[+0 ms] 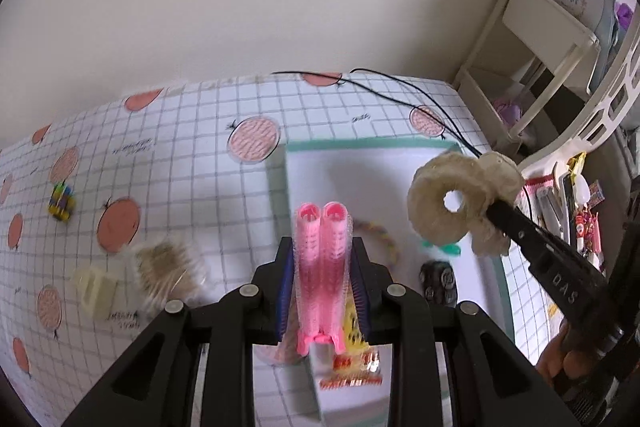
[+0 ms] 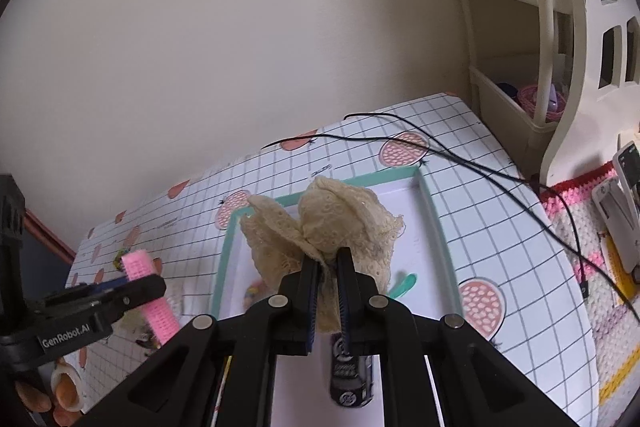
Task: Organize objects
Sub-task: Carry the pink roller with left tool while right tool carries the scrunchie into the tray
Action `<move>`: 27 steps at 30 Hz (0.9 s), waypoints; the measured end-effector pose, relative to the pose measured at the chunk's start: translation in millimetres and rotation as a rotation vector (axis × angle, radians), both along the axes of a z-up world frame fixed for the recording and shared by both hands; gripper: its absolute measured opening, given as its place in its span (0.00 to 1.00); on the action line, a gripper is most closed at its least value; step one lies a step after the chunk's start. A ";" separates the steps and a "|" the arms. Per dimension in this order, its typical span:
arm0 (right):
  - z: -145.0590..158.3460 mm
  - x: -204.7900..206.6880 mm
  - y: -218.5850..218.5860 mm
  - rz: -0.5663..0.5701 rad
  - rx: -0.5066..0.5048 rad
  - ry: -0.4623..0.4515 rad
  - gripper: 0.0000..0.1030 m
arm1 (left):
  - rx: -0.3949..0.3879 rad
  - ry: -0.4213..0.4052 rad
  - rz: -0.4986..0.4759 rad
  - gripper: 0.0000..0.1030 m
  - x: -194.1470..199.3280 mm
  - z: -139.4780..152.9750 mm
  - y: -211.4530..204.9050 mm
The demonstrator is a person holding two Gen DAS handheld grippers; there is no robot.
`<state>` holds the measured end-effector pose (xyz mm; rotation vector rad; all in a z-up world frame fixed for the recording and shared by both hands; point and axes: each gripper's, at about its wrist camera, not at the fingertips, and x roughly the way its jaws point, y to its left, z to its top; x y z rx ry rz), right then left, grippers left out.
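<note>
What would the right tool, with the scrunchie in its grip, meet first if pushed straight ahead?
Probably the white floor of the teal-rimmed tray beneath the cream lace scrunchie that the right tool grips; depth is uncertain, and it could clear the far rim.

- The bench wears a white grid cloth printed with pink fruit.
- A teal-rimmed white tray lies on it.
- Two thin black cords trail across the far corner.
- A small multicoloured toy sits well left of the tray.

Blurred brush and clip
</note>
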<state>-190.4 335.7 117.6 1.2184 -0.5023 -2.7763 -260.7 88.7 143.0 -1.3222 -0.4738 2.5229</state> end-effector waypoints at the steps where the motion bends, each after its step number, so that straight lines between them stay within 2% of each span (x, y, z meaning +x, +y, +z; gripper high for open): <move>1: -1.2 -2.5 2.0 -0.005 0.002 -0.001 0.10 | 0.003 0.008 0.014 0.27 -5.1 0.2 2.9; 12: -21.6 -30.5 8.9 -0.018 0.028 -0.030 0.10 | 0.035 0.036 0.015 0.27 -56.1 -14.9 26.8; 21: -34.4 -50.0 3.9 -0.007 0.071 -0.043 0.10 | 0.027 0.035 0.019 0.27 -80.4 -33.9 35.2; 27: -46.0 -57.1 5.5 -0.011 0.066 -0.063 0.10 | 0.020 0.029 0.022 0.27 -90.5 -41.8 40.0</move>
